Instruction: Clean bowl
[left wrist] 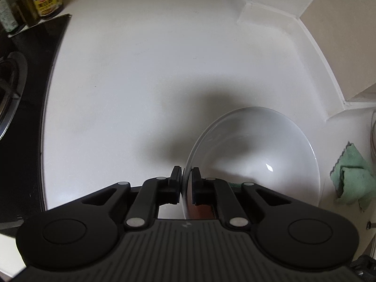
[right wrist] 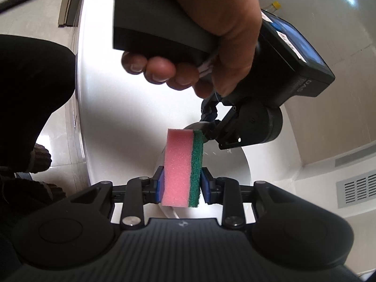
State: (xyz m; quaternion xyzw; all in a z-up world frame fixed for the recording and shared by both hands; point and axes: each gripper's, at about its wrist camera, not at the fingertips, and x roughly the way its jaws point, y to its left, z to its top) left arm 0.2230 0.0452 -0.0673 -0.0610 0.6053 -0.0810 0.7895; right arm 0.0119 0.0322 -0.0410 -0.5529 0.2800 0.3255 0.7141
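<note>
My left gripper [left wrist: 186,172] has the white bowl [left wrist: 258,150] by its rim, the black pads narrow on either side of the thin edge; whether they press it or merely flank it I cannot tell from here; the bowl sits tilted over the white counter [left wrist: 141,70], its inside bare and glossy with one small glint of light; only this left view shows the counter's spread: a crumpled green cloth [left wrist: 352,178] just beside the bowl on the right, a dark stove edge [left wrist: 30,94] at far left, a yellow-labelled jar [left wrist: 47,2] behind it; now the right view gives what the left cannot: my right gripper [right wrist: 181,183] clamped on the sponge [right wrist: 183,166], pink foam on one side, green scourer on the other, blue pads squeezing both faces; beyond it a hand [right wrist: 211,23] grips the other tool's handle, and that tool's fingers meet the bowl's rim; the bowl here is mostly hidden behind the sponge, only a pale curve showing; a dark sleeve fills the left edge, too shadowed to make out.
</note>
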